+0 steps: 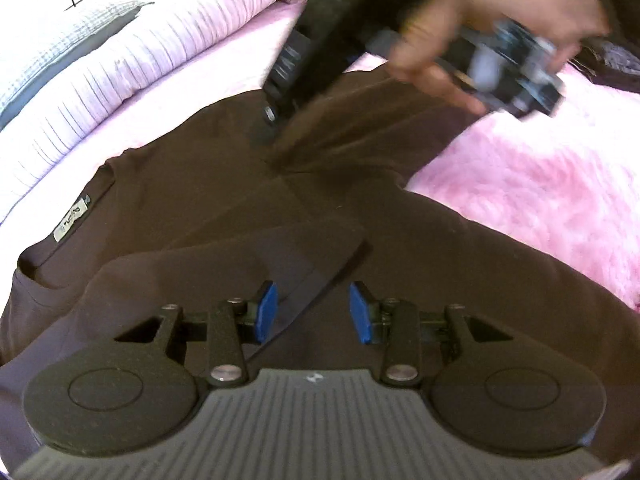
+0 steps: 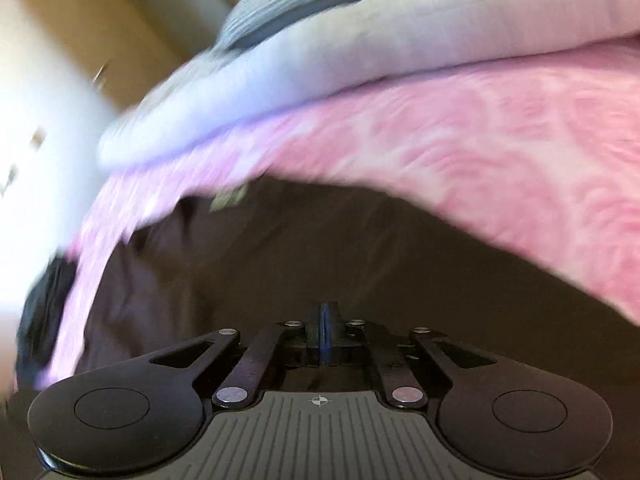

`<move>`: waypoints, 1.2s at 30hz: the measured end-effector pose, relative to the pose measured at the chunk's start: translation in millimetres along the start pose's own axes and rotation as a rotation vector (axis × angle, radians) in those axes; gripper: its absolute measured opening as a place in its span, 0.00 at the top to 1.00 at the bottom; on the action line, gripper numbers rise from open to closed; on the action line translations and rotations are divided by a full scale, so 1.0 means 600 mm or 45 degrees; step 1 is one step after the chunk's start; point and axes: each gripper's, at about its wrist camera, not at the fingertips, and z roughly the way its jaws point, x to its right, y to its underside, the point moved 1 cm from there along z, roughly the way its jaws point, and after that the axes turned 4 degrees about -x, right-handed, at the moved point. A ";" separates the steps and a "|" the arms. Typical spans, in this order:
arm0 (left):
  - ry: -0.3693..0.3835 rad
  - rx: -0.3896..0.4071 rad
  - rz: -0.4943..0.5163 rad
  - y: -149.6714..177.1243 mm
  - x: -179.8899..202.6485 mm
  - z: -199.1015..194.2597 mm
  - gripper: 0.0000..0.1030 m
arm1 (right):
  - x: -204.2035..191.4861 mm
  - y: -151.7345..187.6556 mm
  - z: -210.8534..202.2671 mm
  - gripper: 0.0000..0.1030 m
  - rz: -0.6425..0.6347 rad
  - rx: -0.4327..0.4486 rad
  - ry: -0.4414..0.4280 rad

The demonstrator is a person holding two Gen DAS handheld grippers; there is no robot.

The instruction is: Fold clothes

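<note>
The right gripper point(image 1: 266, 128), jaws together, angled down onto one brown shirt point(image 1: 208, 208); the left gripper point(image 1: 312, 310) hovered part-open, empty.

Fuzzy pink blanket point(image 1: 532, 200) — pale striped pillow point(image 1: 132, 64) beside it — beige wall point(image 2: 100, 32) beyond.

Right wrist view motion-blurred; brown shirt point(image 1: 224, 200) cut off at frame edges
</note>
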 end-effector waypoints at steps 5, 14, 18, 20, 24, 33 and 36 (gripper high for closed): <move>0.020 -0.038 0.040 0.010 0.001 0.021 0.65 | -0.030 0.038 0.024 0.72 -0.176 -0.105 0.025; 0.060 -0.052 -0.019 0.011 -0.009 0.022 0.65 | -0.010 -0.007 0.014 0.98 -0.143 0.024 0.155; 0.060 -0.047 -0.003 0.013 -0.006 0.018 0.65 | -0.001 0.007 0.021 0.90 -0.062 -0.006 0.221; -0.002 0.023 0.004 0.010 -0.006 0.003 0.65 | 0.002 0.028 0.005 0.85 0.026 0.012 0.236; -0.017 0.009 -0.028 -0.003 -0.020 0.016 0.59 | 0.018 0.095 -0.051 0.81 0.247 0.054 0.226; 0.118 -0.106 0.042 -0.017 -0.005 0.017 0.60 | 0.108 0.290 -0.304 0.43 0.851 0.410 0.534; 0.130 -0.121 0.081 -0.013 0.016 0.000 0.60 | 0.171 0.354 -0.376 0.42 1.111 0.552 0.687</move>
